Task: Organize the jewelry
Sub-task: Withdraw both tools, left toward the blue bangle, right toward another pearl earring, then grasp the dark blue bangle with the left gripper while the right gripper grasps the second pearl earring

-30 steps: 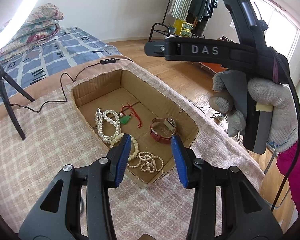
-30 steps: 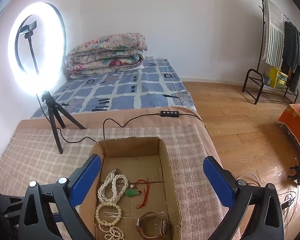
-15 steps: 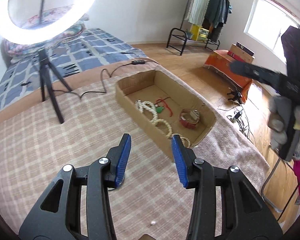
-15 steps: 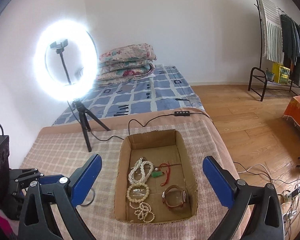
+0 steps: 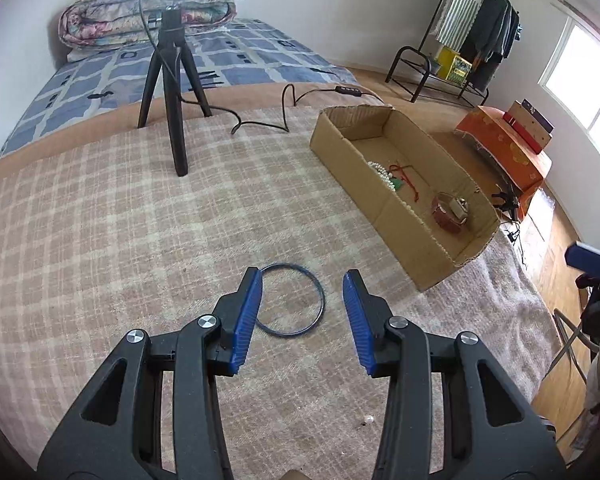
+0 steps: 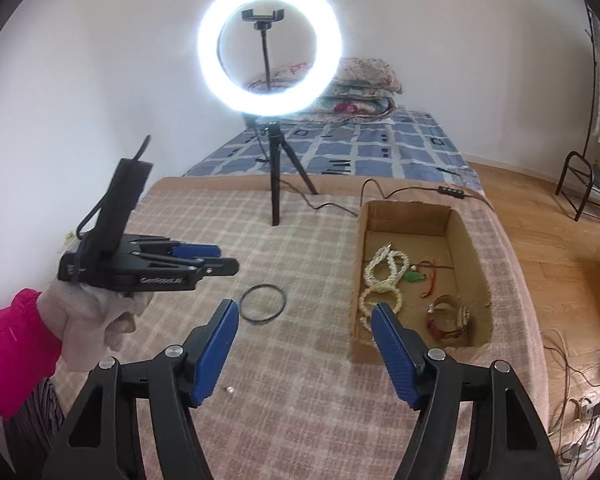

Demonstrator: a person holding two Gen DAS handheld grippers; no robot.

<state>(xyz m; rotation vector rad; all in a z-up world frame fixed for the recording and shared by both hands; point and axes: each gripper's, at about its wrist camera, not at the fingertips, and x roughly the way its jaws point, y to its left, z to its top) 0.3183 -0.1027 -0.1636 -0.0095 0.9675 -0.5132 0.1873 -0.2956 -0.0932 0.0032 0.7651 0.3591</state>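
Showing pearls (image 6: 382, 278) whole (right view), box wall (image 5: 384, 204) hiding them.

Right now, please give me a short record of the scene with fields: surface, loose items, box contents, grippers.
surface: checked cloth
loose items: dark bangle and a small pearl, both on the cloth
box contents: cardboard box holds pearl strands, green pendant on red cord, watch
left gripper: open, empty, over the bangle
right gripper: closing, nothing between the jaws

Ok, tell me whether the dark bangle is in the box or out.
Out. The dark bangle lies flat on the checked cloth, apart from the cardboard box.
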